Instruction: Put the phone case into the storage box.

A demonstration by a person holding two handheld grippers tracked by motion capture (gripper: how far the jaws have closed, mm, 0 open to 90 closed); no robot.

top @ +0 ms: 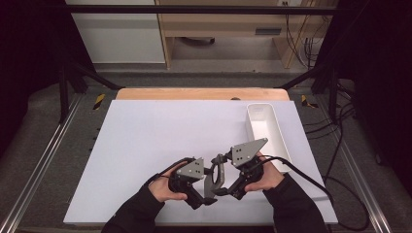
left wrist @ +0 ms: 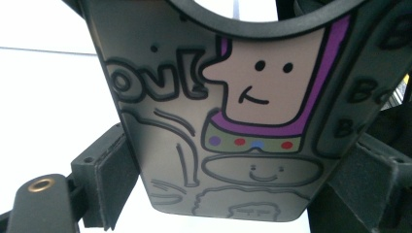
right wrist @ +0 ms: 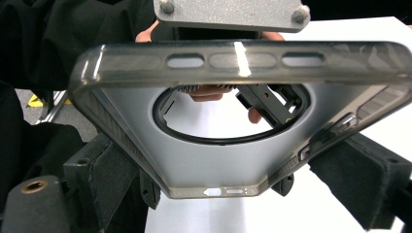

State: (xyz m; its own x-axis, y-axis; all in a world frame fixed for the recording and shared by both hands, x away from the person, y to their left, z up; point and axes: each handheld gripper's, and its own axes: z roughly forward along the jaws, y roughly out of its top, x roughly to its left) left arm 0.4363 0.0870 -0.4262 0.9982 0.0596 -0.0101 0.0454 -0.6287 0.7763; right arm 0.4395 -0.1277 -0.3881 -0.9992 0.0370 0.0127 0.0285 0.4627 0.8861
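Both grippers, left gripper [top: 208,190] and right gripper [top: 224,180], clamp one phone case [top: 214,177] between closed jaws. Uneven pulling could twist it free.

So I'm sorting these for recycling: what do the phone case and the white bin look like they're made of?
The phone case looks like soft, smoky translucent plastic, perhaps TPU: the hand behind shows through its round opening, its rim catches glossy highlights, and its other side carries a printed cartoon. The white bin looks like rigid moulded plastic, smooth and slightly glossy, with thin even walls.
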